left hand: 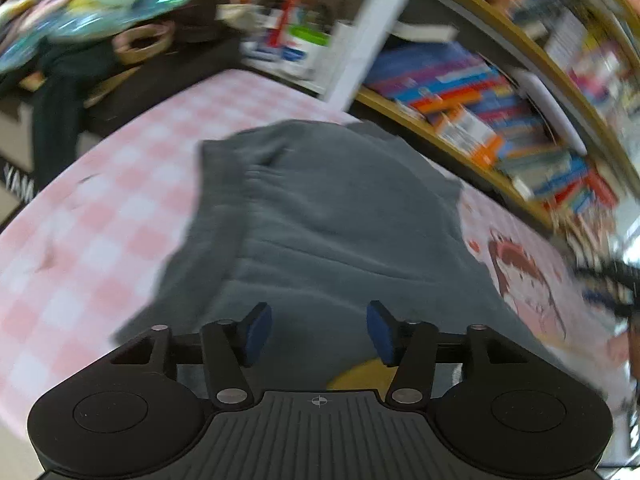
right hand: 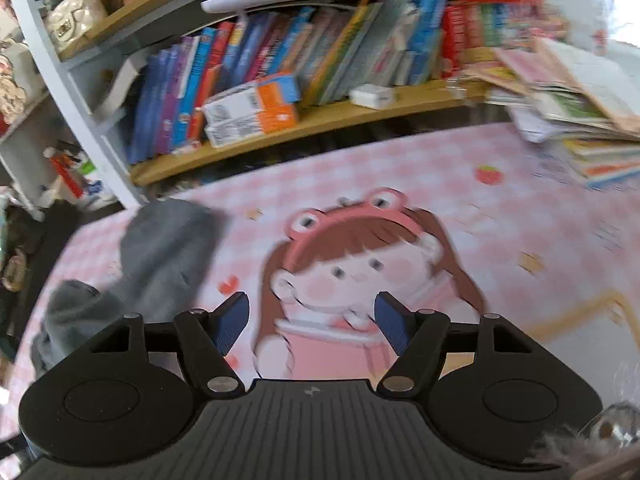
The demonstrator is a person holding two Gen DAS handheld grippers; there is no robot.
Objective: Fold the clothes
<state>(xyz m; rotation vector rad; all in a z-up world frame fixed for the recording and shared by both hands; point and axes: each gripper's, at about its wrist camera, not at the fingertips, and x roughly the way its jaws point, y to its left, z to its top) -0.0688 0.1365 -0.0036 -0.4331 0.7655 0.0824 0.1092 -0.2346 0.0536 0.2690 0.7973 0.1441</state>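
Note:
A grey garment lies spread on a pink checked mat in the left wrist view, with a yellow patch showing at its near edge. My left gripper hovers open and empty over the garment's near part. In the right wrist view the same grey garment lies bunched at the left of the mat. My right gripper is open and empty above the cartoon girl print, to the right of the garment.
A wooden bookshelf full of books runs along the mat's far edge. A stack of books and papers sits at the right on the mat. A white shelf post and bottles stand beyond the far corner.

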